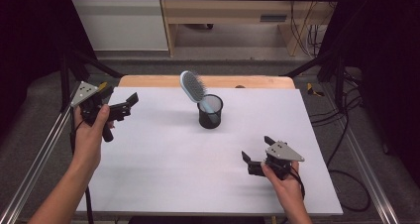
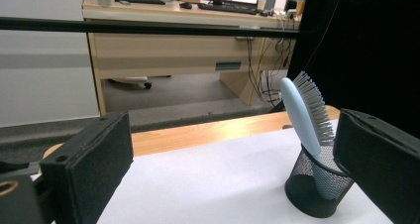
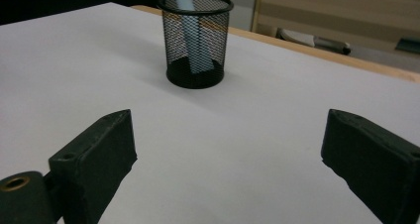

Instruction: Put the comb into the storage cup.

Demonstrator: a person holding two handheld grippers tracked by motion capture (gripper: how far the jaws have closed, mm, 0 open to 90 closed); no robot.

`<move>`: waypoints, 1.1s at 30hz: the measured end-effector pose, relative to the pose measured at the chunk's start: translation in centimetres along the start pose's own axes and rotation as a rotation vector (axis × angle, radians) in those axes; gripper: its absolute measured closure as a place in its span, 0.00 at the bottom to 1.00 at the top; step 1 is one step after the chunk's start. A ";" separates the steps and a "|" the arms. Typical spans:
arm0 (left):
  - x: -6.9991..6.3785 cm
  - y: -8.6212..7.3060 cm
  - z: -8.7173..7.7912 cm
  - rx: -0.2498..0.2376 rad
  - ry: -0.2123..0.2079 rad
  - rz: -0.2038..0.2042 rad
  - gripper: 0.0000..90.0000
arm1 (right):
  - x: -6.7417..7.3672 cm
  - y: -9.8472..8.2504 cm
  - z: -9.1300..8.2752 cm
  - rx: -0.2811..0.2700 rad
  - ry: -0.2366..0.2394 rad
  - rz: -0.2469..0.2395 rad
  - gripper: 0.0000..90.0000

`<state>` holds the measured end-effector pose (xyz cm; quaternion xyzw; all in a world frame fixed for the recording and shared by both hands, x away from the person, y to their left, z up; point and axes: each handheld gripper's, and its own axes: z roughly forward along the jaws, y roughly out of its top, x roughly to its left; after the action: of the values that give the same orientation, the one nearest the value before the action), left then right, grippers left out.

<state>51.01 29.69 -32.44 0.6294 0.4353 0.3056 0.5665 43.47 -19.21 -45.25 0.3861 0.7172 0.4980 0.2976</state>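
High view
- table: 1 white table top (image 1: 173,159), wooden strip along the far edge.
- cup: 1 black mesh cup (image 1: 210,112), upright, around the middle of the table, toward the far side.
- brush: 1 light blue hairbrush (image 1: 194,86), handle down inside the cup, head sticking out and leaning to the far left, bristles facing right.
- grippers: 2, one per hand.
- left gripper (image 1: 128,104): held up at the left table edge in the left hand (image 1: 91,130), jaws apart, nothing between them, pointing right. Well apart from the cup.
- right gripper (image 1: 257,149): near side, right of centre, held low over the table in the right hand (image 1: 282,177), jaws apart, nothing between them.

Left gripper view
- jaws: 2 black pads, wide apart, empty.
- cup (image 2: 317,187): low right, partly behind the right-hand pad.
- brush (image 2: 304,117): standing in the cup, tilted left, bristles on its right side.
- background: 1 wooden desk (image 2: 168,50) past the table.

Right gripper view
- jaws: 2 black pads, wide apart, empty, white table (image 3: 223,149) between them.
- cup (image 3: 195,39): ahead, upper centre, well clear of the pads.
- brush handle (image 3: 190,35): visible through the mesh, resting on the cup floor; head cut off by the top edge.
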 end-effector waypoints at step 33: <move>0.6 -3.2 -5.4 0.016 0.001 0.085 0.02 | -3.2 -1.6 -2.3 -0.060 -0.051 0.088 0.04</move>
<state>45.89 32.52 -34.70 0.6516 0.4109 0.3262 0.5480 42.87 -23.32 -45.84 0.4207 0.6766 0.5219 0.3048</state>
